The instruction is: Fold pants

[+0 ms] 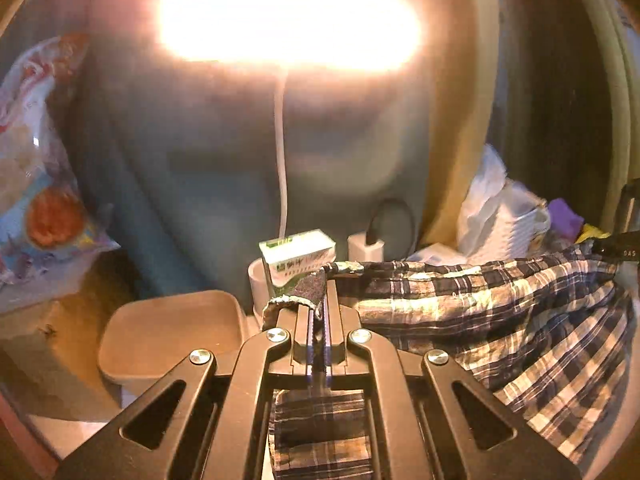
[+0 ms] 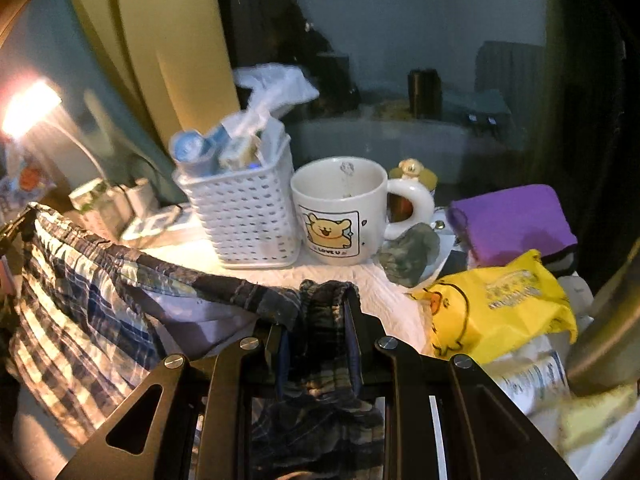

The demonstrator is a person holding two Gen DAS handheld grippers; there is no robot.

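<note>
Left tongs (image 1: pixel 318 312) are clamping fully closed on one end of the waistband of the plaid pants (image 1: pixel 480 312), only a thin edge of cloth between the pads. Right tongs (image 2: pixel 316 320) are pinching a thicker bunch of the same waistband, jaws standing narrow around the wad.

Pants are hanging stretched between the two tongs, band taut across, legs draping below and toward the camera bodies. Cloth is airborne, not yet lying flat.

Beyond the left tongs: tan tray (image 1: pixel 172 332), small green-and-white carton (image 1: pixel 298 258), glaring lamp (image 1: pixel 288 20). Beyond the right tongs: white basket (image 2: pixel 244 216), bear mug (image 2: pixel 340 212), yellow duck bag (image 2: pixel 500 304), purple cloth (image 2: pixel 516 220), all crowding the white-covered counter (image 2: pixel 384 288).

Judgement: this is the carry-and-spread step, garment being held by the waistband before laying out. Next move is calling for lowering both ends together, keeping the band taut, onto free surface short of the mug and basket. Risk: trailing legs snagging clutter.
</note>
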